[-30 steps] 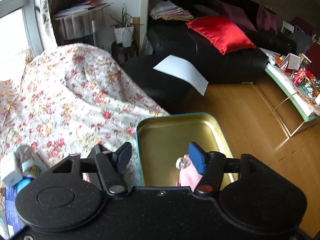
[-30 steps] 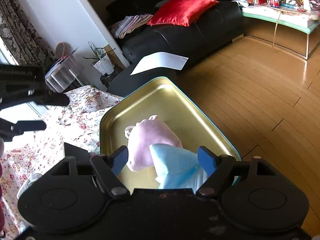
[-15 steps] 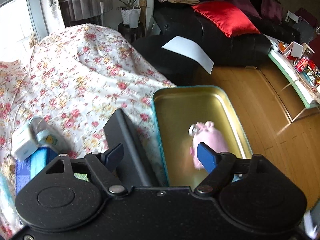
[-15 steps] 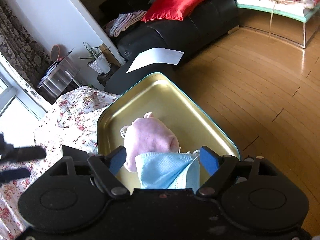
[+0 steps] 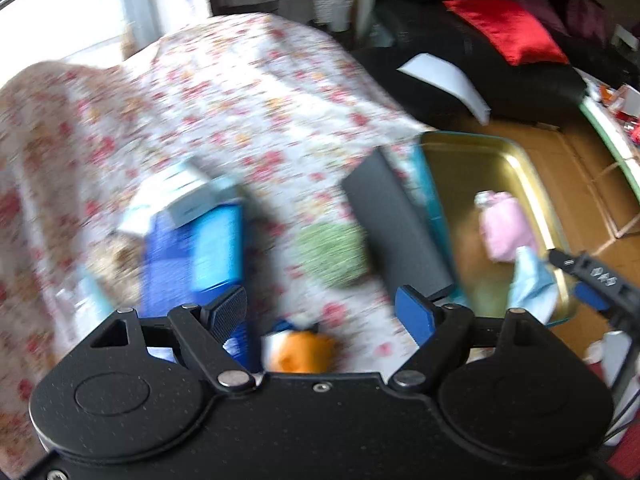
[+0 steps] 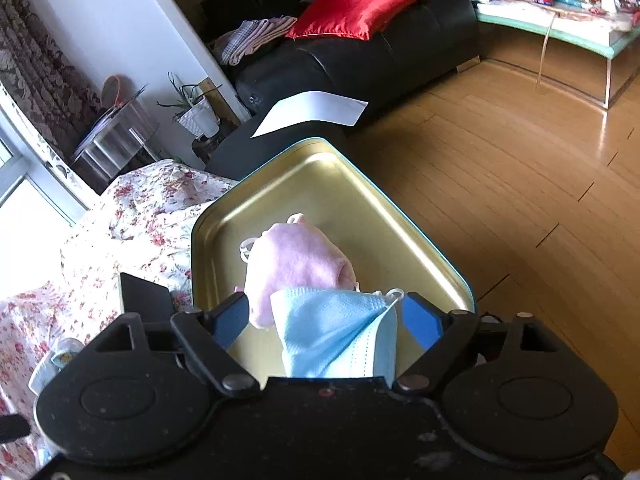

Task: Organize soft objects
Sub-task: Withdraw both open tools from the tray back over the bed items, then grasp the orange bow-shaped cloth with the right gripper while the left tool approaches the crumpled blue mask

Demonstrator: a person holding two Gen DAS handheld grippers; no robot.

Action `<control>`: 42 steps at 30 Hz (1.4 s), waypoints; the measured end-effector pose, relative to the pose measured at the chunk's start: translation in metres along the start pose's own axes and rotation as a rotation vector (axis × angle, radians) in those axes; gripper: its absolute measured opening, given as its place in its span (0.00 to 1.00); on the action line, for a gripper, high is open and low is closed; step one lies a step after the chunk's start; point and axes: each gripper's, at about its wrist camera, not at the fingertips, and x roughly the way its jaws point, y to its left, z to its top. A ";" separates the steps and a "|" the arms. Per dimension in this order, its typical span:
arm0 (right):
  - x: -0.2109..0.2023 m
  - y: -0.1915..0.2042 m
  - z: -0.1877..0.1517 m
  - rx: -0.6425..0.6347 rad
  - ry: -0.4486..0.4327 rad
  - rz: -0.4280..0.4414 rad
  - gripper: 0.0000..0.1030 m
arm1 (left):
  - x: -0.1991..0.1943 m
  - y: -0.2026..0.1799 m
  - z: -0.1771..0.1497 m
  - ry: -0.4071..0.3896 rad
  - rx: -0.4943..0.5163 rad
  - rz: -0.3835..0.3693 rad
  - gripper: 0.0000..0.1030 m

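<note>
1. Two soft items lie in the gold tin tray [image 6: 404, 236]: I see a pink fabric mask [image 6: 296, 264] near its middle and a light blue surgical mask [image 6: 340, 332] at the near end, overlapping the pink one's front edge.
2. My right gripper [image 6: 324, 318] hovers over the near end of the tray with its blue pads spread wide. The blue mask sits between them, but neither pad visibly presses on it, so I read the jaws as apart and holding nothing.
3. My left gripper [image 5: 320, 312] is over the floral bedspread [image 5: 224, 100], also with its fingers well apart and nothing clamped. This view is badly motion-blurred.
4. From the left camera the same tray [image 5: 536, 184] sits at the bedspread's right edge, teal on its outer wall, with the pink mask [image 5: 504, 228] and blue mask [image 5: 532, 284] inside, and the right gripper's tip [image 5: 588, 280] beside the blue one.
5. A flat black slab [image 5: 396, 232] lies on the bedspread just left of the tray, touching or nearly touching its wall.
6. Still outside the tray: a green fuzzy object [image 5: 332, 254] next to the slab, an orange soft thing [image 5: 300, 350] between my left fingers' bases, and a blue box [image 5: 200, 252] with a pale box [image 5: 180, 196] on top; blur hides their details.
</note>
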 end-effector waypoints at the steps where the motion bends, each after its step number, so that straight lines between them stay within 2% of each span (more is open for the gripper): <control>1: -0.001 0.001 -0.001 -0.009 0.000 -0.002 0.83 | -0.002 0.010 -0.003 0.005 -0.013 0.015 0.76; 5: -0.006 0.003 -0.004 -0.034 -0.007 -0.004 0.83 | -0.012 0.048 -0.014 0.019 -0.067 0.078 0.76; 8: -0.008 0.005 -0.006 -0.047 -0.007 -0.008 0.83 | -0.017 0.075 -0.024 0.027 -0.120 0.120 0.85; 11: -0.010 0.010 -0.009 -0.073 -0.006 -0.015 0.83 | -0.019 0.100 -0.036 0.037 -0.199 0.152 0.85; 16: -0.012 0.022 -0.015 -0.156 -0.018 -0.042 0.83 | -0.018 0.130 -0.061 0.068 -0.326 0.156 0.85; 25: -0.021 0.042 -0.030 -0.315 -0.063 -0.069 0.85 | -0.007 0.134 -0.106 0.129 -0.373 0.152 0.85; 29: -0.026 0.049 -0.037 -0.374 -0.083 -0.062 0.85 | -0.009 0.126 -0.119 0.071 -0.373 0.175 0.86; 32: -0.033 0.055 -0.042 -0.418 -0.115 -0.061 0.85 | -0.007 0.126 -0.125 0.054 -0.388 0.155 0.86; 38: -0.057 0.073 -0.062 -0.554 -0.226 -0.035 0.85 | 0.001 0.126 -0.139 0.067 -0.463 0.147 0.86; 42: -0.074 0.093 -0.089 -0.678 -0.237 0.024 0.85 | 0.006 0.127 -0.143 0.078 -0.483 0.133 0.86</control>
